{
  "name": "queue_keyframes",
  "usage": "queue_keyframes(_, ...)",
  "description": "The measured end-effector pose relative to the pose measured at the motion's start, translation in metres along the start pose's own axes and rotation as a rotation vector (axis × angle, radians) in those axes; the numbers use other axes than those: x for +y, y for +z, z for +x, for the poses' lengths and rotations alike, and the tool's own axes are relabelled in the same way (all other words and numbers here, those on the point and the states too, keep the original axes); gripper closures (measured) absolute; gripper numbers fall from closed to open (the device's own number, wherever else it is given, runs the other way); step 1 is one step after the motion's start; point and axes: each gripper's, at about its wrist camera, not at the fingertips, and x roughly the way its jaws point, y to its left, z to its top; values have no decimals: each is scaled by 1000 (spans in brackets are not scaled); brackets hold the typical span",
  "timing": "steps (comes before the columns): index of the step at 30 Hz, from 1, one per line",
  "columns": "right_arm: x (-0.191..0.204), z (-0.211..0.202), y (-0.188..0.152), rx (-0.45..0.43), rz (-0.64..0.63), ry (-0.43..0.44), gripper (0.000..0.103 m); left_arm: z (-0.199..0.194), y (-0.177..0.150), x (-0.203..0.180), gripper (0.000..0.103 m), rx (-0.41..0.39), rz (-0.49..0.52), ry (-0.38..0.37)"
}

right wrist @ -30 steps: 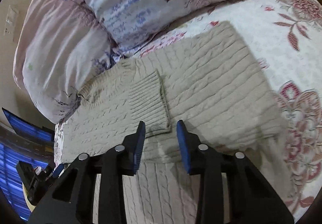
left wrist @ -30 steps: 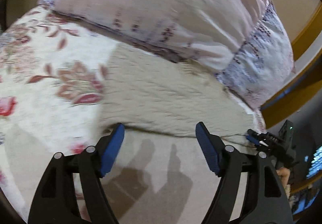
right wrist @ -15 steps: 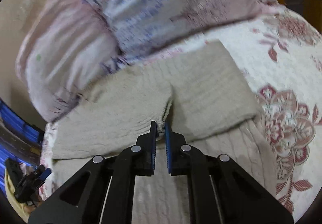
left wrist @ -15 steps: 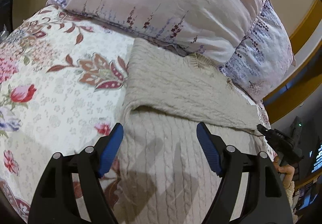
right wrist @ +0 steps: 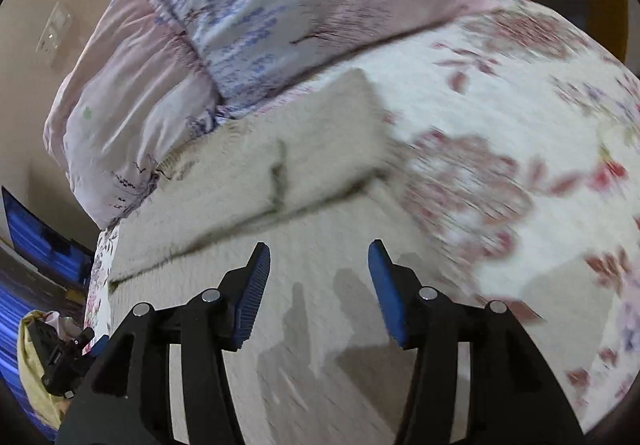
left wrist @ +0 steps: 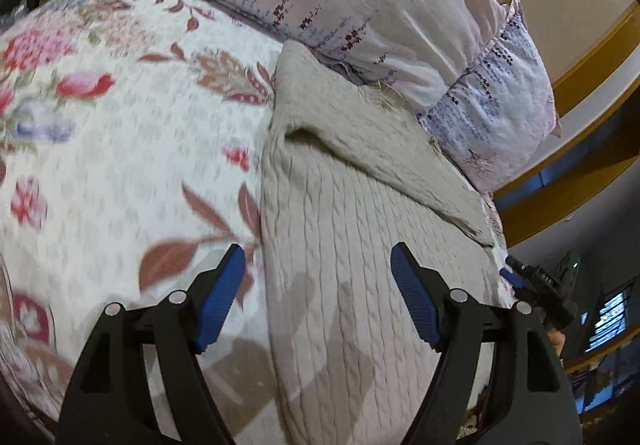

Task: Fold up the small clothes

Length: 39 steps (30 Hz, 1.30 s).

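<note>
A beige cable-knit sweater (left wrist: pixel 360 229) lies flat on the floral bedspread, its sleeves folded across the upper body. My left gripper (left wrist: pixel 316 285) is open and empty above the sweater's left edge. In the right wrist view the sweater (right wrist: pixel 304 173) is blurred; the folded sleeve cuffs meet near its middle. My right gripper (right wrist: pixel 318 281) is open and empty, a little above the sweater's lower body. The other gripper (left wrist: pixel 540 285) shows at the sweater's right edge in the left wrist view.
Two floral pillows (left wrist: pixel 360 5) lie just beyond the sweater's collar, also in the right wrist view (right wrist: pixel 240 25). The flowered bedspread (left wrist: pixel 120 145) spreads to the left of the sweater. A wooden bed frame (left wrist: pixel 580 57) and a lit screen (left wrist: pixel 608 317) are on the right.
My right gripper shut on the sleeve cuff, then let go and opened, pulling back. My left gripper stayed open and drew back, showing more of the sweater.
</note>
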Motion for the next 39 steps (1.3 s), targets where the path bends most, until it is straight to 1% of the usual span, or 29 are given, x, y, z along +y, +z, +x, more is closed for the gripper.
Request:
queue_keyframes(4, -31, -18, -20, 20, 33, -7, 51, -6, -18, 2, 30, -2, -24, -48)
queue_keyframes(7, -47, -26, -36, 57, 61, 33, 59, -9, -32, 2, 38, 8, -44, -100)
queue_keyframes(9, -52, -28, -46, 83, 68, 67, 64, -11, -43, -2, 44, 11, -37, -109)
queue_keyframes(11, -55, -29, -57, 112, 74, 110, 69, -14, -51, -5, 47, 18, -34, -133)
queue_keyframes(14, -56, -31, -71, 146, 80, 194, 70, -20, -65, -10, 52, 32, -40, -178)
queue_keyframes(16, -55, -31, -81, 177, 78, 246, 74, -23, -76, -12, 53, 52, -57, -219)
queue_keyframes(19, -54, -30, -95, 216, 78, 314, 75, -26, -94, -10, 56, 89, -89, -277)
queue_keyframes(21, -52, -32, -102, 231, 73, 350, 76, -26, -103, -9, 60, 106, -104, -314)
queue_keyframes(22, -52, -32, -105, 238, 72, 366, 77, -27, -107, -8, 60, 112, -109, -330)
queue_keyframes(24, -50, -33, -111, 258, 67, 402, 81, -27, -113, -10, 60, 128, -106, -350)
queue_keyframes(25, -48, -33, -114, 268, 60, 414, 81, -26, -115, -12, 60, 139, -92, -350)
queue_keyframes(28, -39, -34, -120, 286, 17, 410, 82, -25, -118, -16, 60, 167, -57, -341)
queue_keyframes(29, -38, -34, -122, 290, 6, 407, 83, -23, -118, -17, 63, 174, -50, -340)
queue_keyframes(30, -36, -34, -122, 292, -4, 404, 88, -22, -119, -18, 70, 180, -45, -339)
queue_keyframes(31, -33, -35, -123, 285, -19, 395, 92, -21, -119, -18, 75, 184, -44, -339)
queue_keyframes(32, -29, -35, -122, 272, -30, 388, 94, -21, -118, -18, 86, 186, -43, -339)
queue_keyframes(33, -28, -38, -120, 254, -41, 382, 95, -21, -116, -18, 93, 183, -40, -331)
queue_keyframes(35, -22, -46, -116, 189, -80, 359, 95, -24, -112, -19, 95, 163, -27, -314)
queue_keyframes(39, -10, -64, -104, 46, -152, 318, 95, -39, -97, -23, 96, 75, 7, -263)
